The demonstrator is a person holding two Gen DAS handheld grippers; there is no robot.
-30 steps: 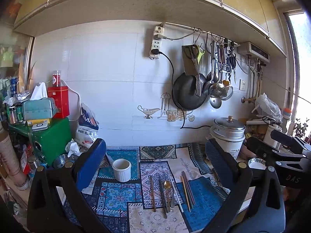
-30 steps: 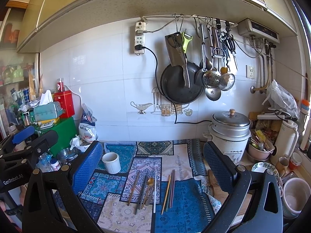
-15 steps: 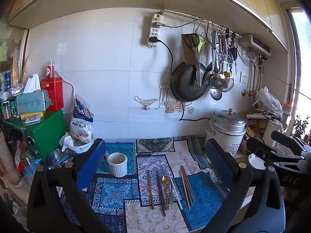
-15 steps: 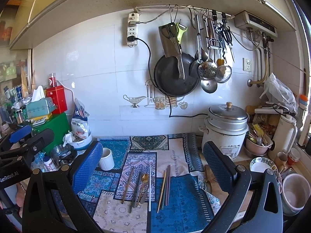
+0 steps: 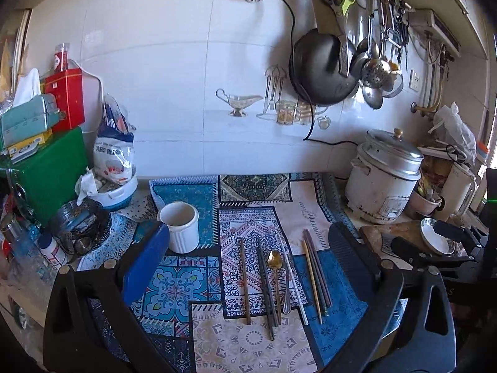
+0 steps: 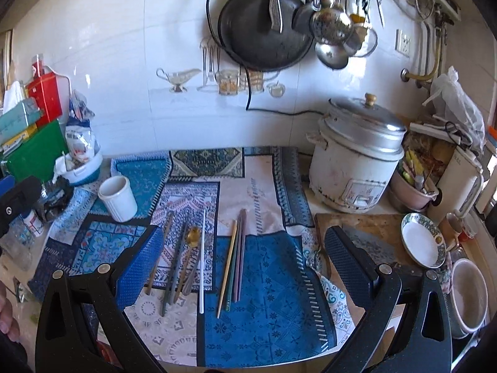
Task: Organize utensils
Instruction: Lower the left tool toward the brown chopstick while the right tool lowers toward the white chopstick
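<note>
No text can be read for sure. The white and blue bag (image 5: 114,143), far left of the fingers, carries printed characters, and the red tin (image 5: 66,96) behind it has a label, both too blurred.

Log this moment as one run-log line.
phase: approach | left gripper: open, empty | right gripper: open, empty | utensils: flat on mat, untouched | white cup: upright, empty
</note>
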